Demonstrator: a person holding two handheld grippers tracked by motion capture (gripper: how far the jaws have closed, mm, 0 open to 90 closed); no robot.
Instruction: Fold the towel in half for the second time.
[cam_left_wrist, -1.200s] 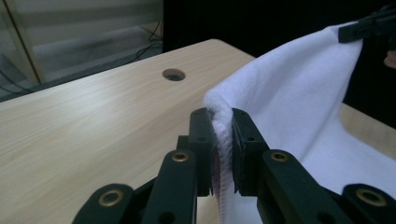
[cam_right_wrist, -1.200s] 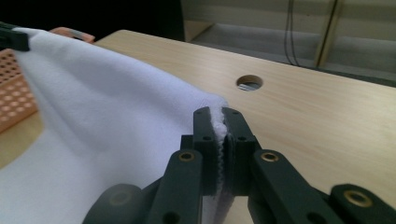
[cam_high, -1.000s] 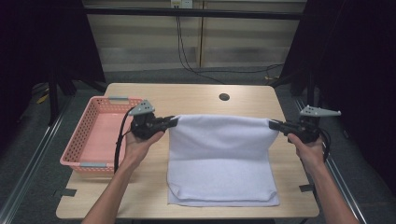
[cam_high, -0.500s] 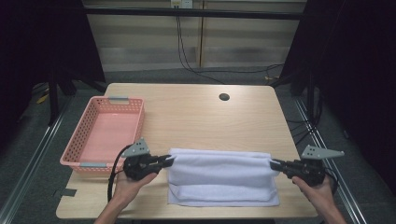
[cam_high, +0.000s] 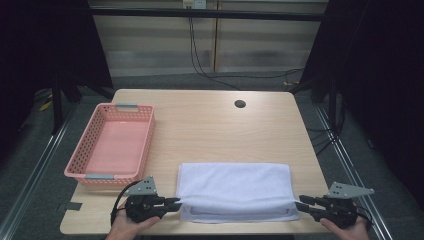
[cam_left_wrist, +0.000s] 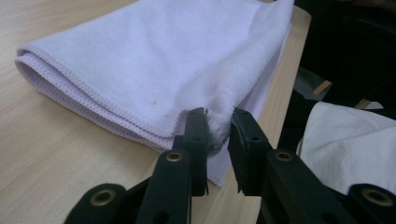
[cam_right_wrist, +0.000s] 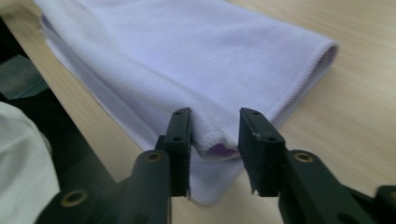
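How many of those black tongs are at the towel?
2. The left tongs are at the near left corner of the folded white towel; the right tongs are at its near right corner. Both have just been opening.
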